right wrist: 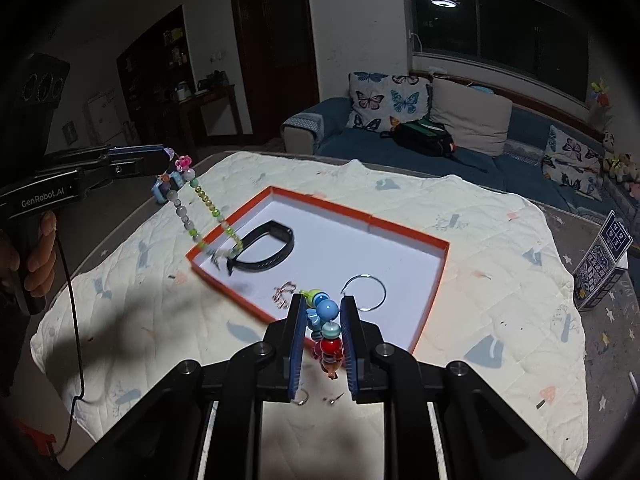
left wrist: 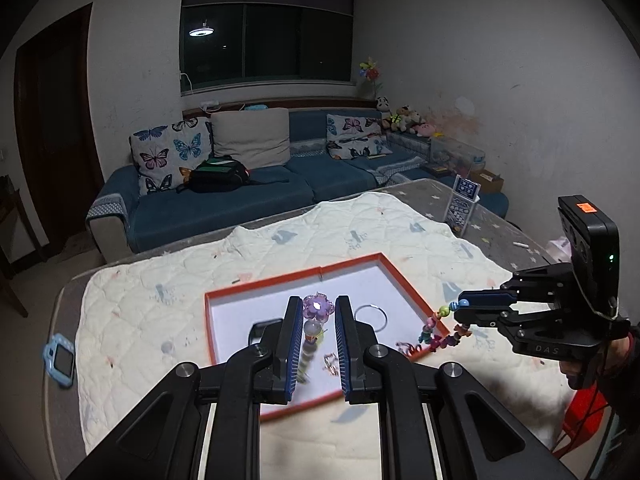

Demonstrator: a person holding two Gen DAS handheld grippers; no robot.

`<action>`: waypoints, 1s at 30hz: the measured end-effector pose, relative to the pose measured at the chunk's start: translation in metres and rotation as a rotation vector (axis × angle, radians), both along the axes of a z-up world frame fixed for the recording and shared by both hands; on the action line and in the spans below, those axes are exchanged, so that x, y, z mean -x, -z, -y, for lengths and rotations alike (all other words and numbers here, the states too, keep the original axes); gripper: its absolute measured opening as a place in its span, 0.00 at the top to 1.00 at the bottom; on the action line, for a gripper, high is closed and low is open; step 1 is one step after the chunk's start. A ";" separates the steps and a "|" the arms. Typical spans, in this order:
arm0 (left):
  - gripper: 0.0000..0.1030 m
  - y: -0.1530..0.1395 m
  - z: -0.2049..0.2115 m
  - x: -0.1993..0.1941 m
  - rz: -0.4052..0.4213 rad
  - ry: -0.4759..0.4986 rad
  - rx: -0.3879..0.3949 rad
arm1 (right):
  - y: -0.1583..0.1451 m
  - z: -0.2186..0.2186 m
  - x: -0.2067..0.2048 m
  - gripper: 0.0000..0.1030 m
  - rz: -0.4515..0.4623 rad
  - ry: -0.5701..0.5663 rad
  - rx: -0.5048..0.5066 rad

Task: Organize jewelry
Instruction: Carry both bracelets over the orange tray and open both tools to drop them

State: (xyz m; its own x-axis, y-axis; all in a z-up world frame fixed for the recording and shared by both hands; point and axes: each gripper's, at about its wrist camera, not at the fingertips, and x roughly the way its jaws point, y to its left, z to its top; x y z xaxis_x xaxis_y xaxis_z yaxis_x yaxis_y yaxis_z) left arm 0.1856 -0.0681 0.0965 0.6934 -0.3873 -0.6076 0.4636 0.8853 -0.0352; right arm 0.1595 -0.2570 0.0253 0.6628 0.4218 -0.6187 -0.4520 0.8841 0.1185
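Observation:
An orange-rimmed white tray (left wrist: 404, 280) (right wrist: 434, 244) lies on a quilted cloth. My left gripper (left wrist: 318, 308) (right wrist: 170, 158) is shut on a pale bead necklace with a purple flower (left wrist: 318, 307) (right wrist: 208, 204); its strands hang down to the tray's left rim. My right gripper (right wrist: 324, 310) (left wrist: 456, 308) is shut on a colourful bead bracelet (right wrist: 326, 332) (left wrist: 434, 330), held over the tray's right rim. In the tray lie a black wristband (right wrist: 266, 250), a silver ring hoop (left wrist: 371, 318) (right wrist: 364, 292) and a small pink clasp (right wrist: 282, 292).
A light blue watch case (left wrist: 60, 360) lies on the cloth at the left. A blue and white carton (left wrist: 464, 204) (right wrist: 602, 268) stands on the table's far right. Small metal bits (right wrist: 304, 398) lie on the cloth near my right gripper. A blue sofa is behind.

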 end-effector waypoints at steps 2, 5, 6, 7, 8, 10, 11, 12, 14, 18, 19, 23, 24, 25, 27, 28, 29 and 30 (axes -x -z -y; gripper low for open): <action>0.84 0.000 0.004 -0.011 -0.008 -0.002 -0.011 | 0.002 0.002 -0.008 0.81 0.000 0.016 -0.001; 0.84 0.007 0.010 -0.028 -0.028 -0.003 -0.025 | 0.008 0.005 -0.020 0.81 -0.017 0.030 -0.009; 0.84 0.009 0.013 -0.032 -0.036 -0.001 -0.026 | 0.011 0.005 -0.024 0.81 -0.024 0.033 -0.011; 0.84 0.012 0.014 -0.037 -0.042 0.000 -0.027 | 0.013 0.006 -0.026 0.81 -0.031 0.036 -0.009; 0.84 0.016 0.016 -0.042 -0.051 0.002 -0.029 | 0.016 0.006 -0.028 0.81 -0.036 0.039 -0.006; 0.84 0.023 0.018 -0.049 -0.062 0.001 -0.034 | 0.022 0.006 -0.034 0.81 -0.053 0.043 -0.011; 0.84 0.028 0.019 -0.053 -0.071 -0.002 -0.038 | 0.024 0.007 -0.036 0.81 -0.059 0.046 -0.013; 0.84 0.033 0.019 -0.057 -0.084 -0.005 -0.037 | 0.028 0.007 -0.039 0.81 -0.067 0.050 -0.013; 0.84 0.044 0.019 -0.065 -0.103 -0.014 -0.042 | 0.034 0.007 -0.045 0.81 -0.086 0.055 -0.017; 0.84 0.065 0.014 -0.078 -0.142 -0.040 -0.056 | 0.043 0.007 -0.052 0.81 -0.107 0.067 -0.012; 0.84 0.070 0.012 -0.080 -0.149 -0.046 -0.059 | 0.045 0.008 -0.053 0.81 -0.111 0.071 -0.012; 0.84 0.090 0.003 -0.089 -0.195 -0.069 -0.062 | 0.053 0.008 -0.059 0.81 -0.127 0.089 -0.006; 0.84 0.095 0.003 -0.089 -0.206 -0.070 -0.060 | 0.055 0.008 -0.060 0.81 -0.131 0.092 -0.005; 0.84 0.098 0.002 -0.090 -0.210 -0.070 -0.060 | 0.056 0.008 -0.061 0.81 -0.134 0.094 -0.005; 0.84 0.103 0.003 -0.088 -0.214 -0.059 -0.056 | 0.059 0.007 -0.062 0.81 -0.137 0.099 -0.003; 0.84 0.103 0.004 -0.087 -0.213 -0.055 -0.054 | 0.059 0.007 -0.062 0.81 -0.137 0.101 0.001; 0.84 0.103 0.006 -0.086 -0.210 -0.050 -0.053 | 0.060 0.007 -0.062 0.81 -0.138 0.102 0.004; 0.84 0.102 0.008 -0.084 -0.207 -0.045 -0.052 | 0.060 0.007 -0.063 0.81 -0.138 0.103 0.005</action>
